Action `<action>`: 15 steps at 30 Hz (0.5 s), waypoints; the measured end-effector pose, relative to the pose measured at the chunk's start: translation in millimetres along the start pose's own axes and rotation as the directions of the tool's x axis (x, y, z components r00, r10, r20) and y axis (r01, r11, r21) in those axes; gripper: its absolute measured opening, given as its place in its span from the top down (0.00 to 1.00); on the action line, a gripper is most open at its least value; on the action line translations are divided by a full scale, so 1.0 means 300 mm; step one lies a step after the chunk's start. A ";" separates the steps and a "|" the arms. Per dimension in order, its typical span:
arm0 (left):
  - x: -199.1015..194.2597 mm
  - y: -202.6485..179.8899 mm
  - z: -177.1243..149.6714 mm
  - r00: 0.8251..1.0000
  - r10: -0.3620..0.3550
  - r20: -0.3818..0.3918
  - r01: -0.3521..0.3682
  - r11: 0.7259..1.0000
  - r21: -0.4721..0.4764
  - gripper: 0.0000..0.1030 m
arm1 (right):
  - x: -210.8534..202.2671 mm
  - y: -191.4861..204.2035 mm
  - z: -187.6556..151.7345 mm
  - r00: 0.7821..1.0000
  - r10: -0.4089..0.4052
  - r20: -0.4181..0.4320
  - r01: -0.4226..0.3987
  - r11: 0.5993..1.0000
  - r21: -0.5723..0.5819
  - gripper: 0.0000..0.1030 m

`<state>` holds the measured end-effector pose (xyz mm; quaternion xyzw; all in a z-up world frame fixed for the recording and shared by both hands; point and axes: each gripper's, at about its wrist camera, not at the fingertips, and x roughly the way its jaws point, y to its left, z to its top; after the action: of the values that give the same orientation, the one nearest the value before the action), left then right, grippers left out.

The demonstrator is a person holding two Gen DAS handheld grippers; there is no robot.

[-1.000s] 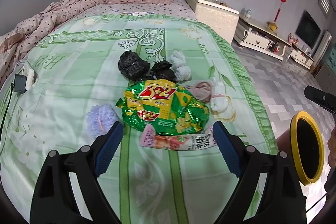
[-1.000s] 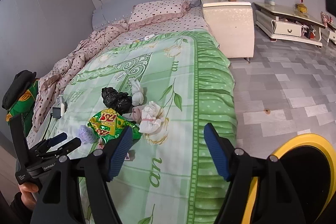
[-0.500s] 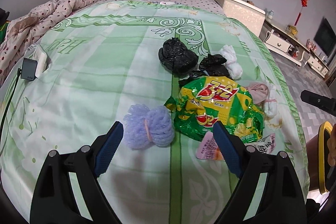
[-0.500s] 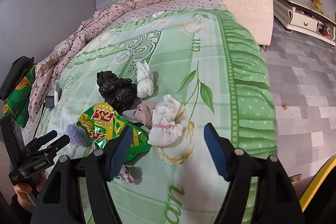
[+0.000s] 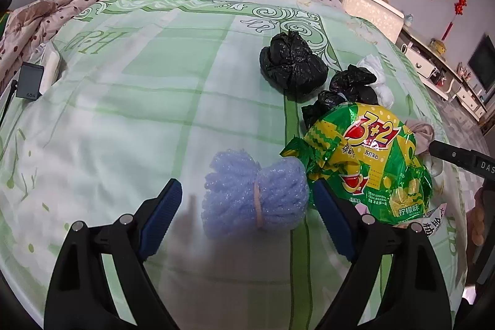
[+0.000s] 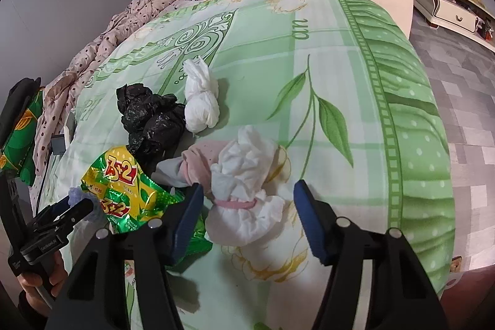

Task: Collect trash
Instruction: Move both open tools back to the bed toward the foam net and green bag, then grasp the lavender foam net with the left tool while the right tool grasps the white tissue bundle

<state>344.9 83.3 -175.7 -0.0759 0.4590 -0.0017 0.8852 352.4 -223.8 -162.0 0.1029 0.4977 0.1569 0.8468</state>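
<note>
Across both frames I see the green bedspread (image 5: 123,119) filling most of the view. At lower right of the left view, the green snack bag (image 5: 371,163) covers a pink wrapper, only its edge showing. My left gripper (image 5: 247,206) stands wide apart around the blue mesh bundle (image 5: 256,197), pads not touching. Only the right view shows the tied white tissue bundle (image 6: 244,194) between my right gripper (image 6: 247,212), whose jaws have just been closing, not yet pressing.
</note>
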 end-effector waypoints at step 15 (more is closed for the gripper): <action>0.038 -0.038 -0.009 0.999 -0.035 -0.014 0.036 0.999 0.040 0.49 | 0.027 0.007 -0.006 0.998 0.059 -0.008 -0.059 0.998 -0.001 0.72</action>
<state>350.0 71.0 -185.0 -0.0660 0.4632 -0.0273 0.8834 354.2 -218.7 -168.6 0.1163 0.4977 0.1823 0.8400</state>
